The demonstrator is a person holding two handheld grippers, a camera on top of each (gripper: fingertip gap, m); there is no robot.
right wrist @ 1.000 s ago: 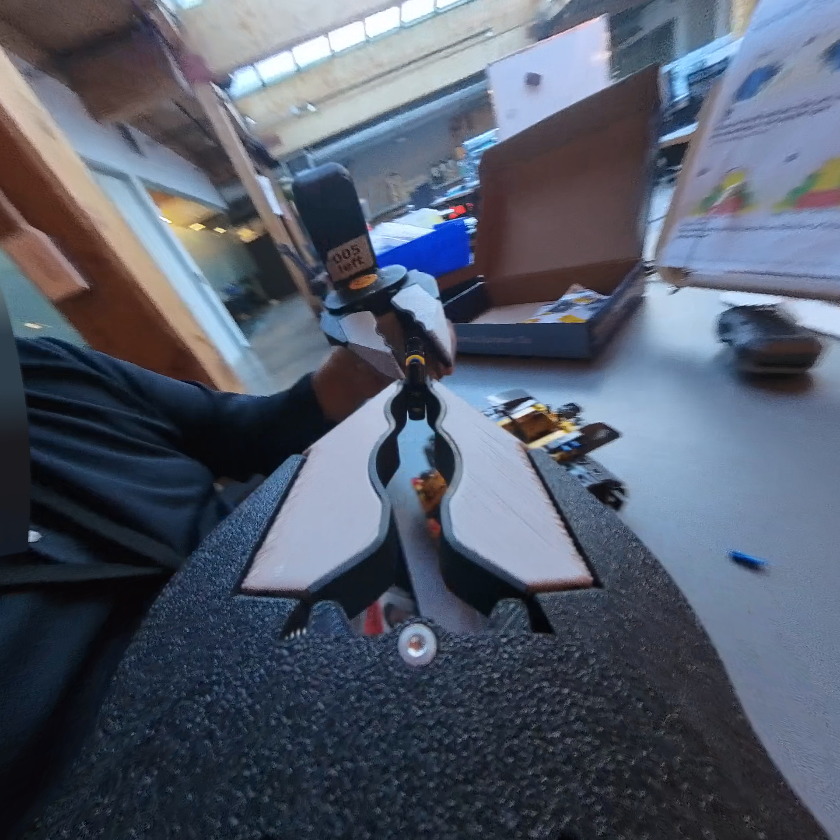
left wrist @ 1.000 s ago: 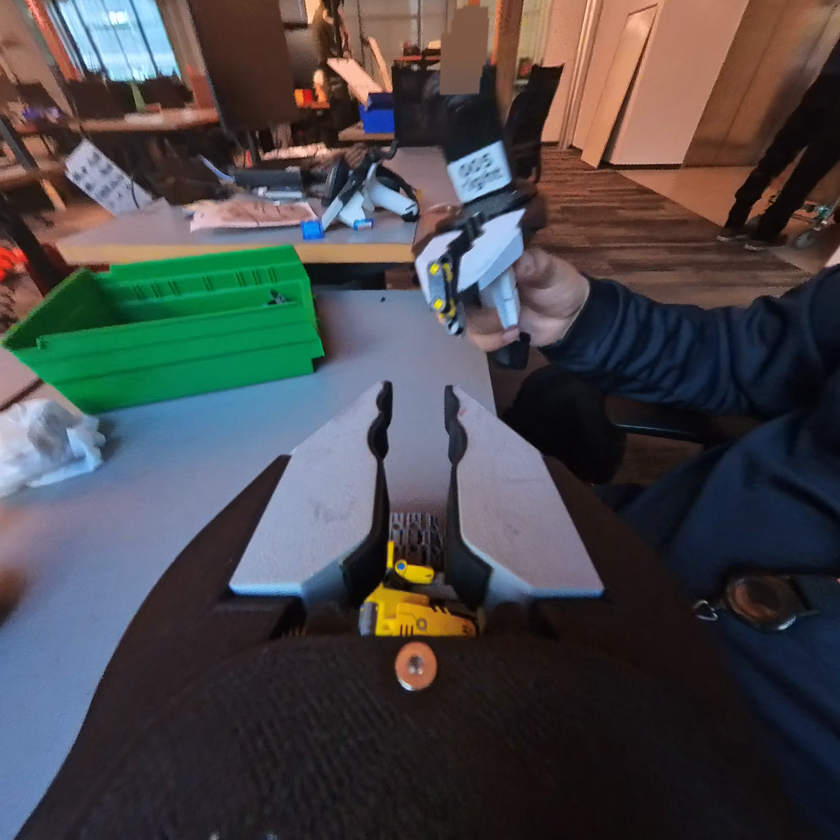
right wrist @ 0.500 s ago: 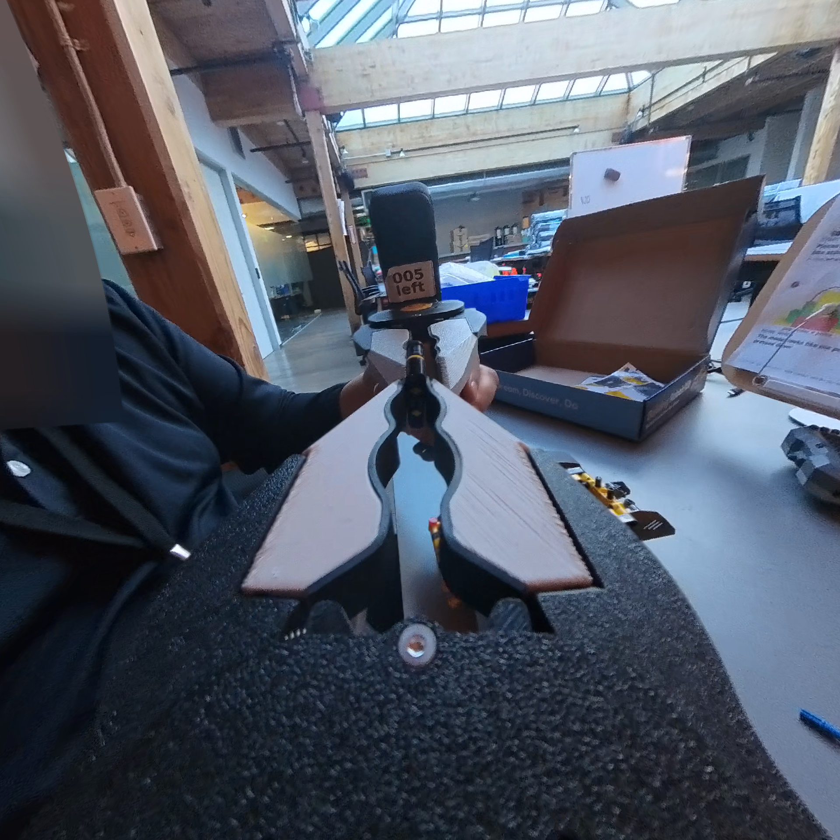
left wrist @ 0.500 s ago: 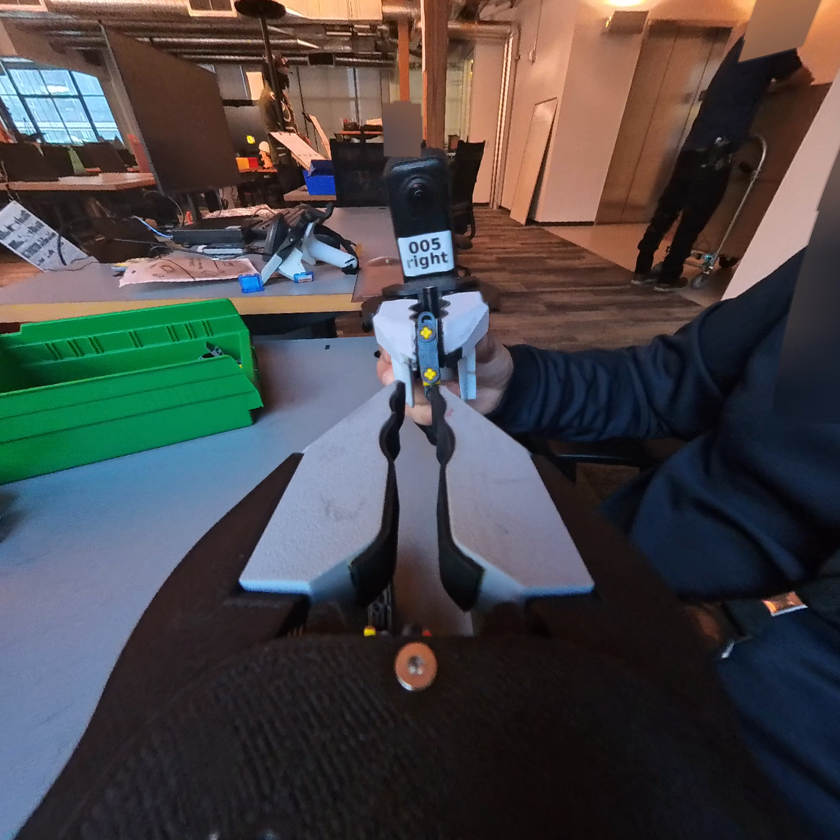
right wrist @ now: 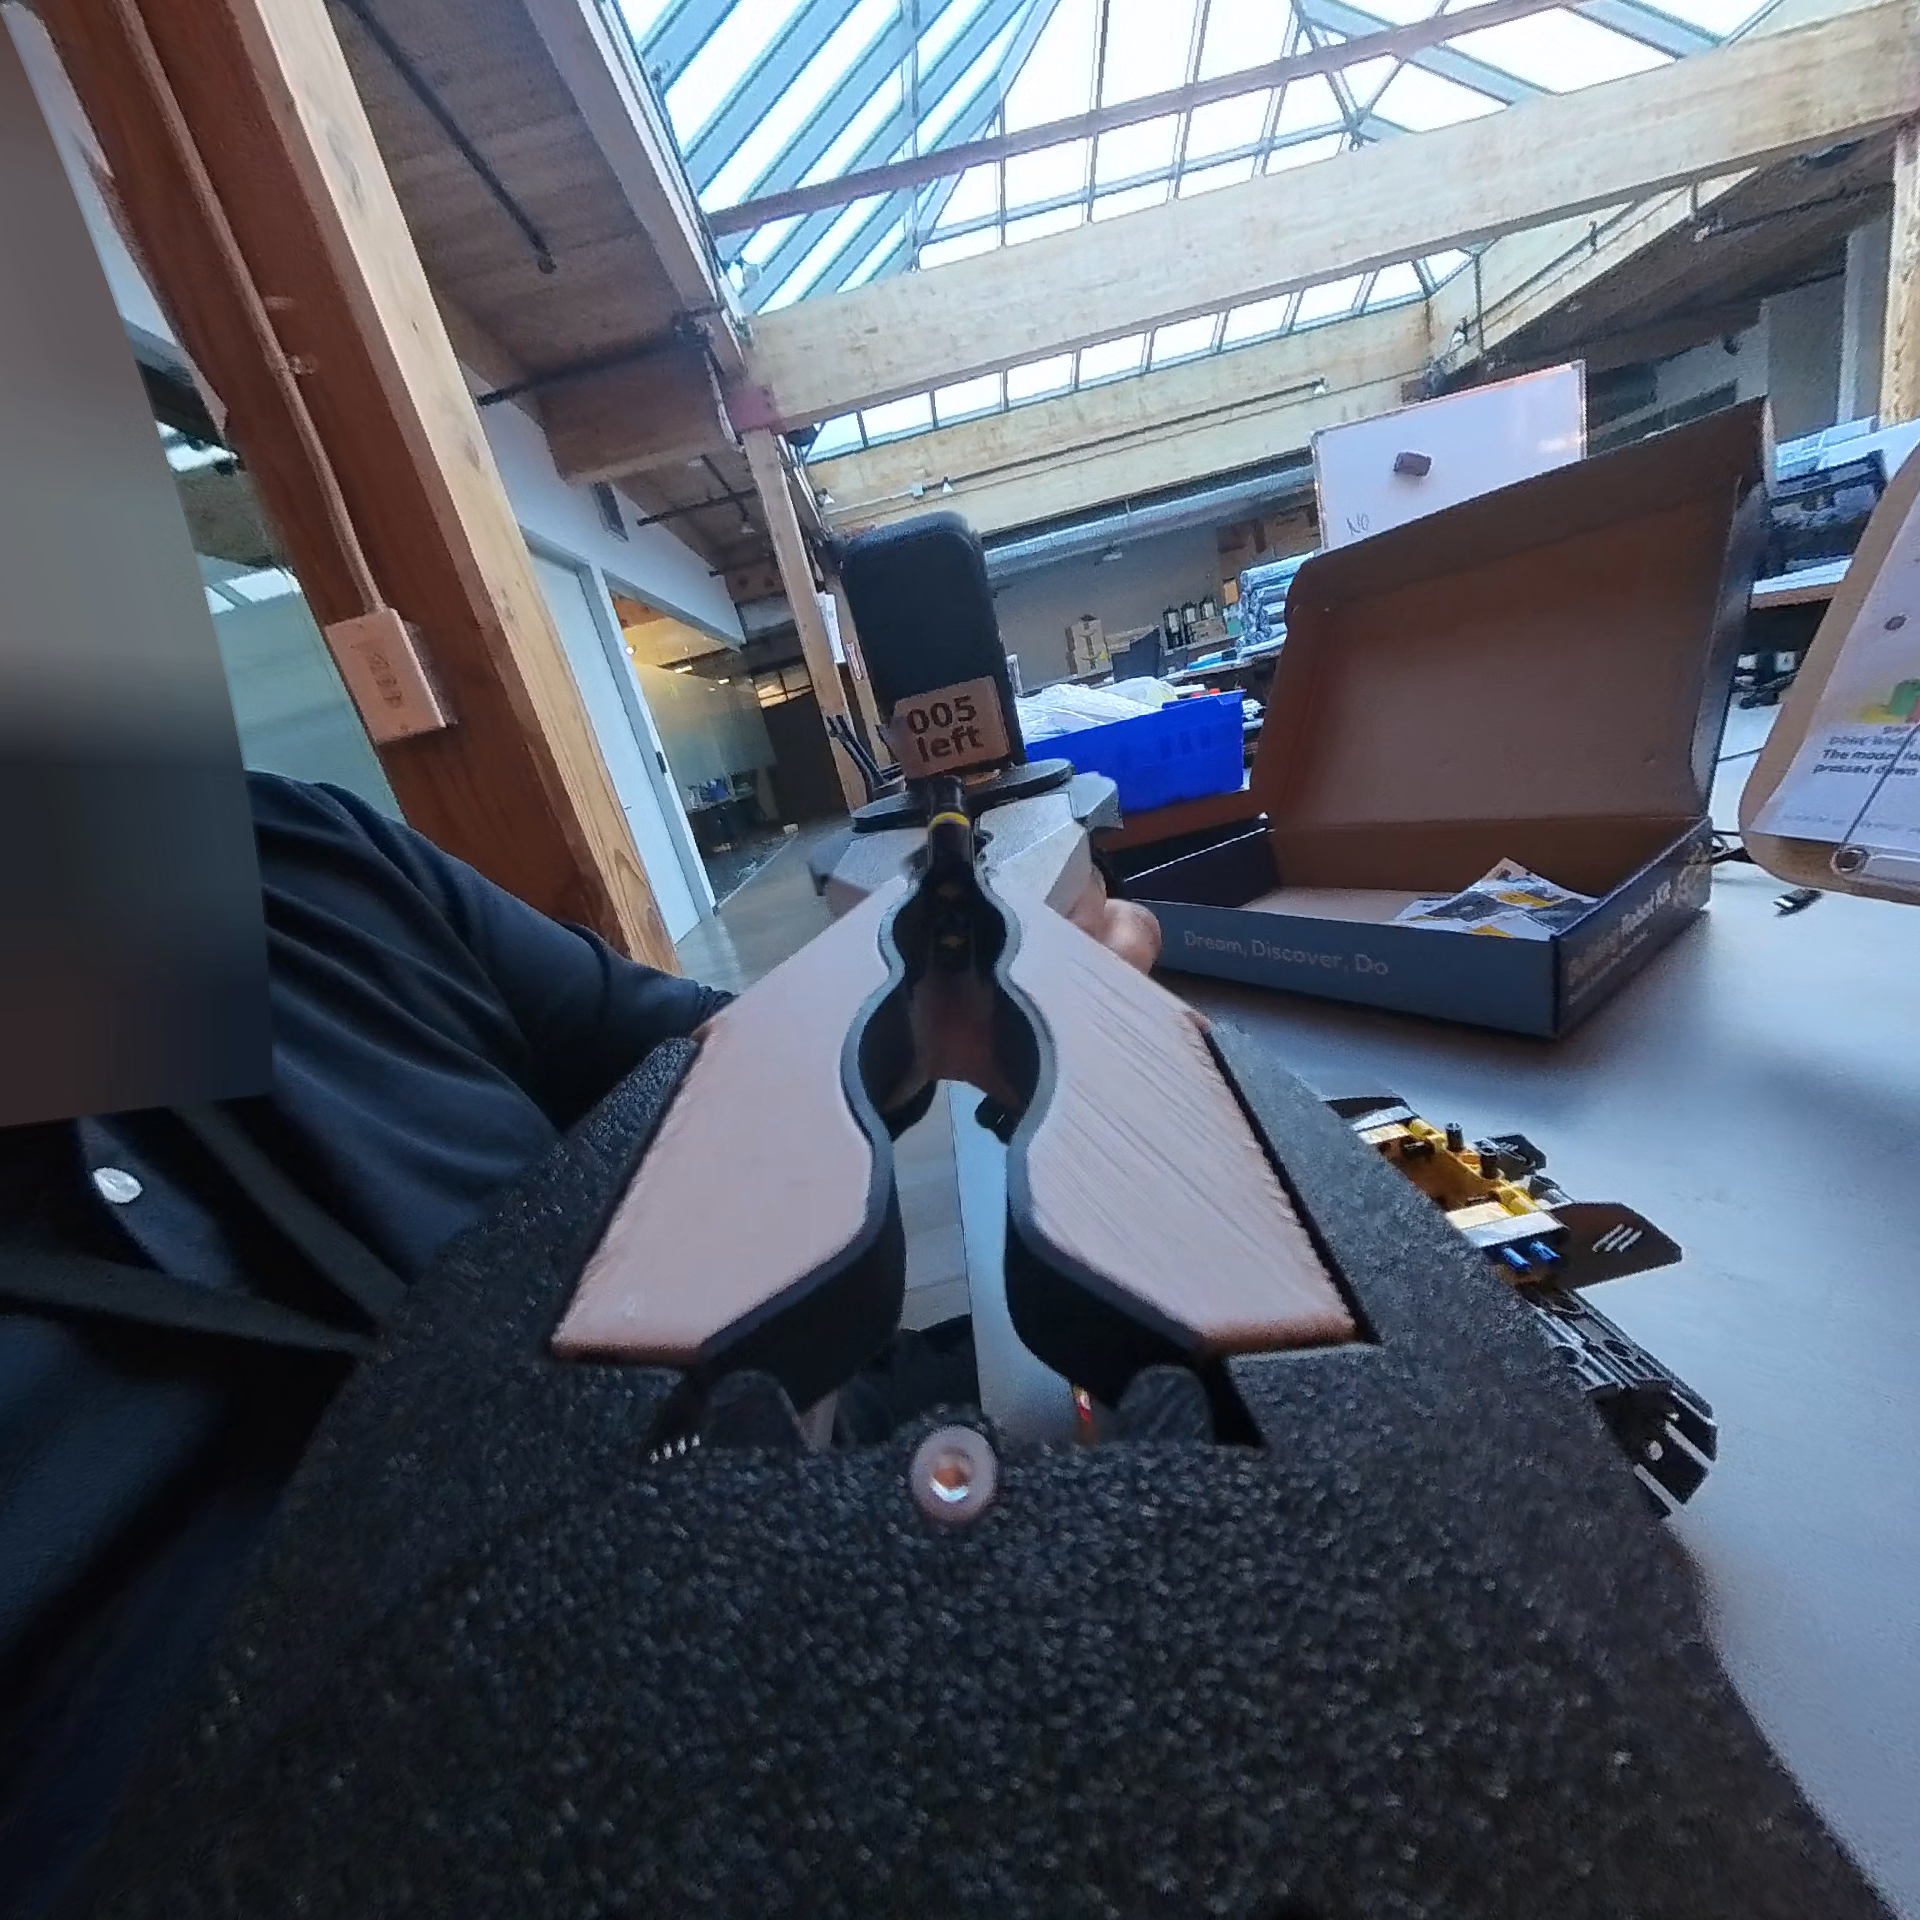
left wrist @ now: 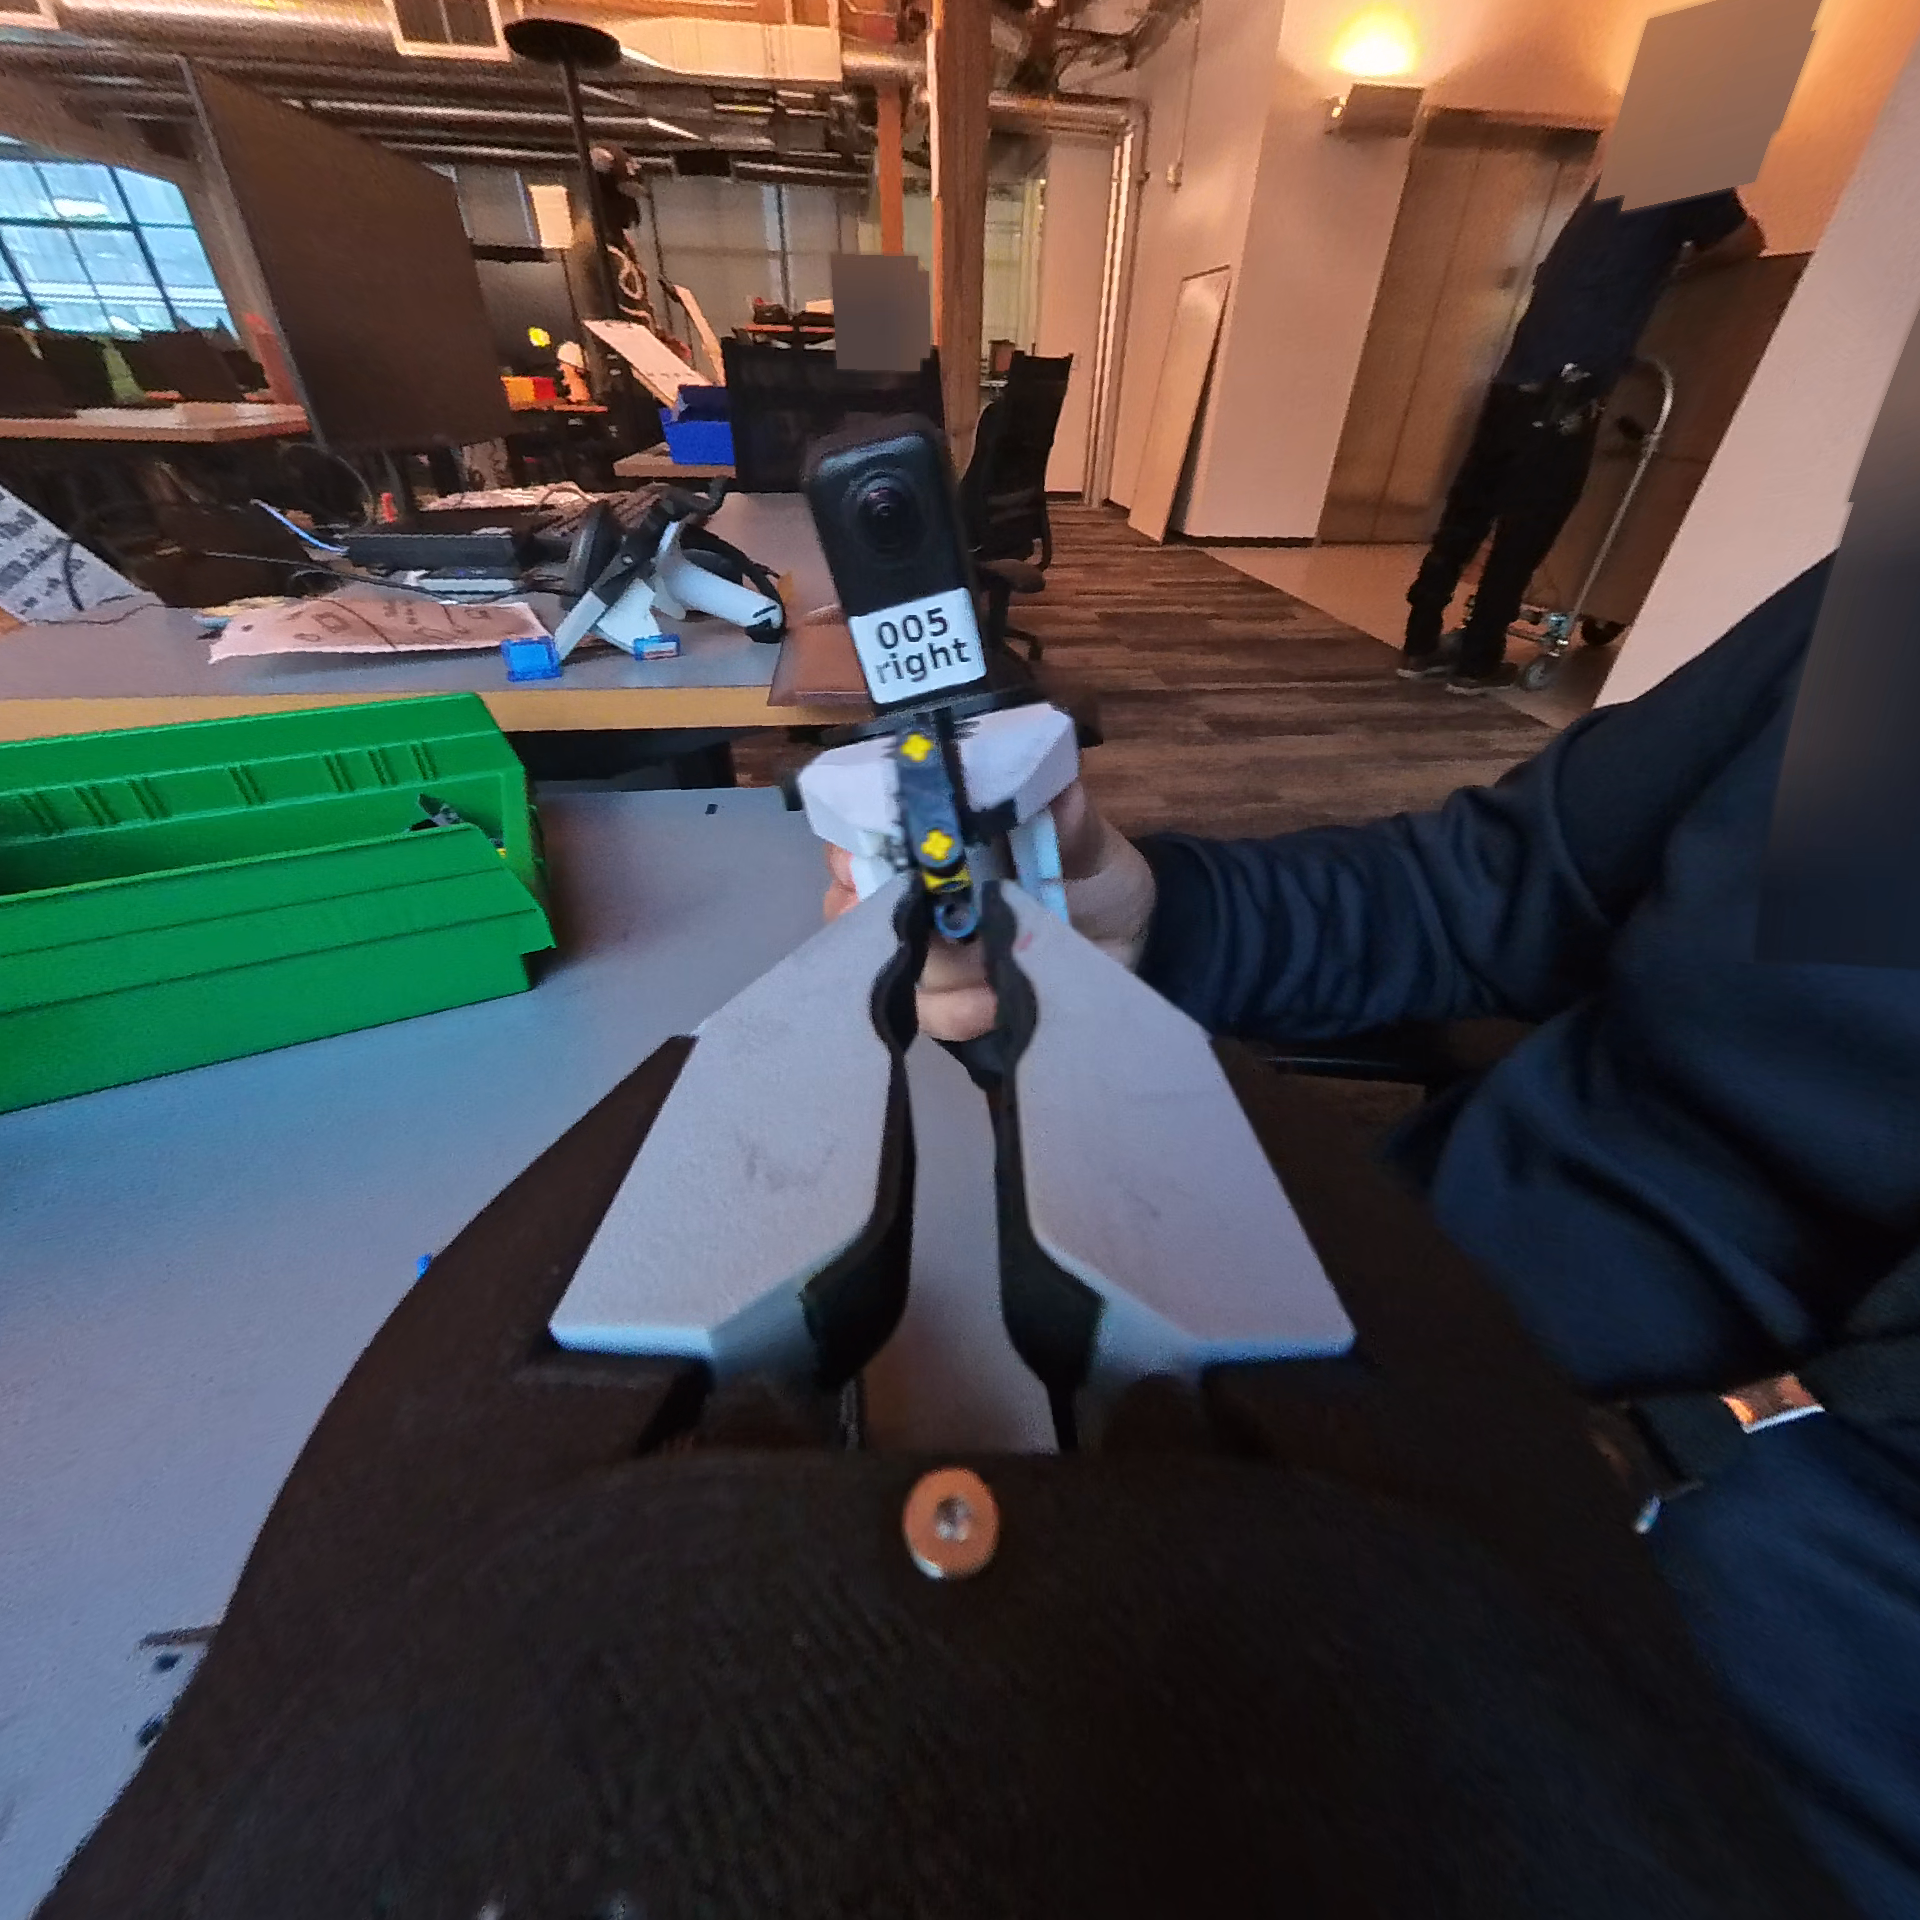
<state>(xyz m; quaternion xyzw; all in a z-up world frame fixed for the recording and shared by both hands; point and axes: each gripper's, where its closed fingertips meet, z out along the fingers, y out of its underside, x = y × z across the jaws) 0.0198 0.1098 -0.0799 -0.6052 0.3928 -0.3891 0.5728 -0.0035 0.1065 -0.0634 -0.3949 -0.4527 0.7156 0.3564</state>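
Observation:
My two grippers face each other tip to tip above the grey table [left wrist: 260,1247]. My right gripper [right wrist: 943,896] is shut on a thin black toy beam with yellow pins [right wrist: 948,883]; the beam also shows in the left wrist view [left wrist: 927,805], standing upright in the right gripper's white fingers [left wrist: 1023,764]. My left gripper [left wrist: 953,914] has its jaws narrowed onto the beam's lower end. The left gripper's grey body [right wrist: 1049,862] shows just beyond the right tips. A hand holds each gripper.
A green bin [left wrist: 260,862] stands at the left. An open cardboard box [right wrist: 1455,914] and a yellow-and-black toy model [right wrist: 1507,1226] lie on the table [right wrist: 1766,1122] at the right. A printed sheet on a board [right wrist: 1860,727] stands far right. A person [left wrist: 1558,468] stands by a cart behind. The grippers are tip to tip, or close to it.
Both grippers have levelled and come together tip to tip. My left jaws have narrowed from open onto the beam's end. The right gripper has kept its hold on the beam.

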